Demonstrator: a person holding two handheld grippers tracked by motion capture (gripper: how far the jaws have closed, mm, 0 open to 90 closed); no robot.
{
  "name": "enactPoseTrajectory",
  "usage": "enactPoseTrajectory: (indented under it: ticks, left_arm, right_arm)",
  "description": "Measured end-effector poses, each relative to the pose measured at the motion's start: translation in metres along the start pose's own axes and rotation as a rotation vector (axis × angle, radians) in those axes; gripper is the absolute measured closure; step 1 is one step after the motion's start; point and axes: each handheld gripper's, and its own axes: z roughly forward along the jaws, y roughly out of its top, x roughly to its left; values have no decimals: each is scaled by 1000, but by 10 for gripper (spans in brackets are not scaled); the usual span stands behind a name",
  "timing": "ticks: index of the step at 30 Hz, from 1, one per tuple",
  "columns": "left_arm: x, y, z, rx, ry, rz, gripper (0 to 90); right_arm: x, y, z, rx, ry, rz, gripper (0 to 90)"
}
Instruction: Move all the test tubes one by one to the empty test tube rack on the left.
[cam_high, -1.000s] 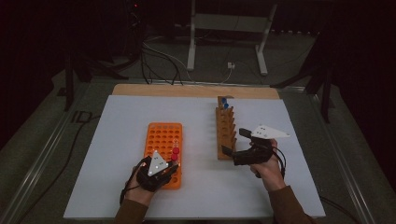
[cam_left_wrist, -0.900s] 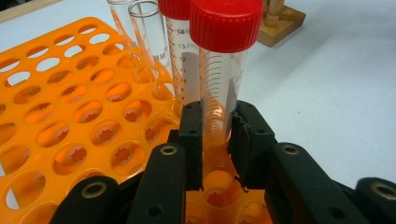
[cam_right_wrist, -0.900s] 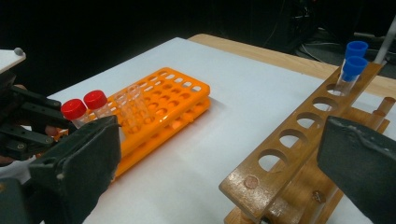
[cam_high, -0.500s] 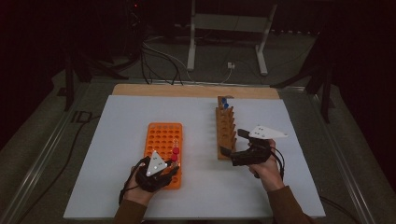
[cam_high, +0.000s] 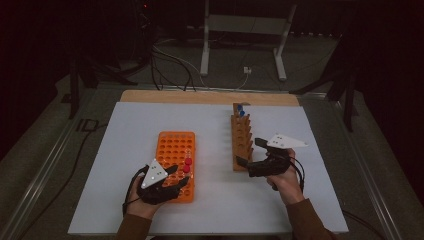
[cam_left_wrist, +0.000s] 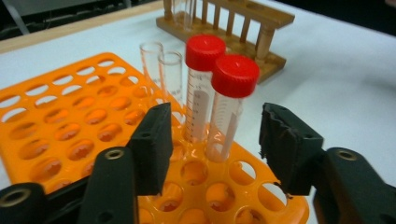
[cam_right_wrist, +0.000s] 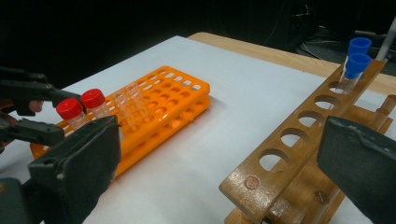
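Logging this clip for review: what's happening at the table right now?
A person is moving capped tubes between racks. The left claw has just been opening around a red-capped tube standing in the orange rack, pads clear of it. The right claw hangs open by the wooden rack, where two blue-capped tubes stand at the far end.

Bare white table (cam_high: 215, 130) lies open between the orange rack (cam_high: 176, 150) and the wooden rack (cam_high: 242, 142), wide enough for a hand; two red-capped tubes (cam_left_wrist: 219, 100) and two uncapped tubes (cam_left_wrist: 161, 67) crowd the orange rack's near right corner
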Motion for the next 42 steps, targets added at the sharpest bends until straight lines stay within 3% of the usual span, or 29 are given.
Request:
enactPoseTrajectory:
  ticks: [4, 13, 26, 34, 42]
  left_arm:
    - [6, 0, -4, -32, -6, -24, 396]
    - [13, 1, -10, -80, 23, -58, 302]
    - [19, 4, -14, -109, 109, -105, 17]
    - [21, 3, -17, -123, 152, -116, 4]
    - [21, 2, -15, -115, 145, -120, 4]
  right_arm:
    - [0, 1, 0, 0, -4, 3, 1]
    - [-4, 9, 0, -15, -23, 1, 2]
    - [-18, 36, 22, -3, -111, -33, 2]
    - [-39, 46, 44, 20, -173, -9, 51]
    - [-63, 46, 67, 60, -228, 49, 159]
